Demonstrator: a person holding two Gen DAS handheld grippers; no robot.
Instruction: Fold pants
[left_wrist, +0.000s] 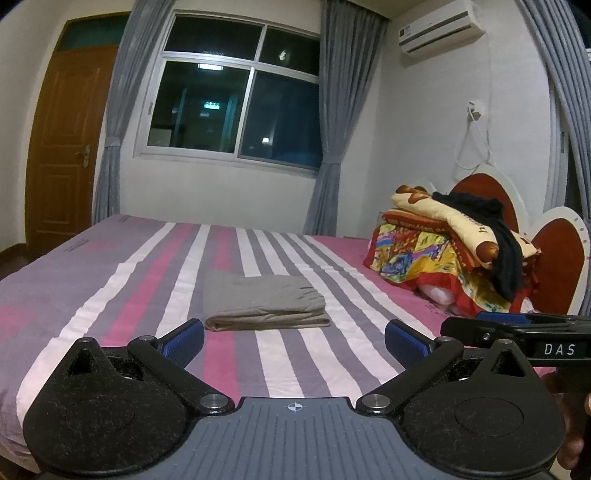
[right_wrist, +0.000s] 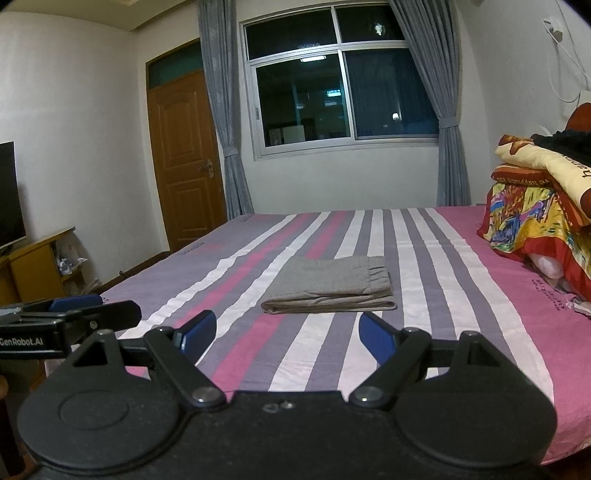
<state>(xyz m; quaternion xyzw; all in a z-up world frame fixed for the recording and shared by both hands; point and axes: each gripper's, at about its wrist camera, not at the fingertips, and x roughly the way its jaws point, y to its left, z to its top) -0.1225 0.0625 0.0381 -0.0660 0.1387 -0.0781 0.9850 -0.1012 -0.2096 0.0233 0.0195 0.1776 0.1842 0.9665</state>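
Grey pants (left_wrist: 263, 303) lie folded into a flat rectangle on the striped bed sheet (left_wrist: 110, 295); in the right wrist view the pants (right_wrist: 330, 286) sit in the middle of the bed with the waistband end at the right. My left gripper (left_wrist: 293, 338) hovers over the near bed edge, short of the pants, open with nothing between its blue pads (left_wrist: 186, 338). My right gripper (right_wrist: 286, 334) is held likewise, open and empty, just in front of the pants. Each gripper shows at the edge of the other's view.
A pile of colourful quilts (left_wrist: 443, 247) with a dark garment on top sits at the headboard (left_wrist: 557, 251) on the right. A window with grey curtains (right_wrist: 343, 81) and a wooden door (right_wrist: 184, 158) are beyond the bed. A TV stand (right_wrist: 33, 266) is at the left.
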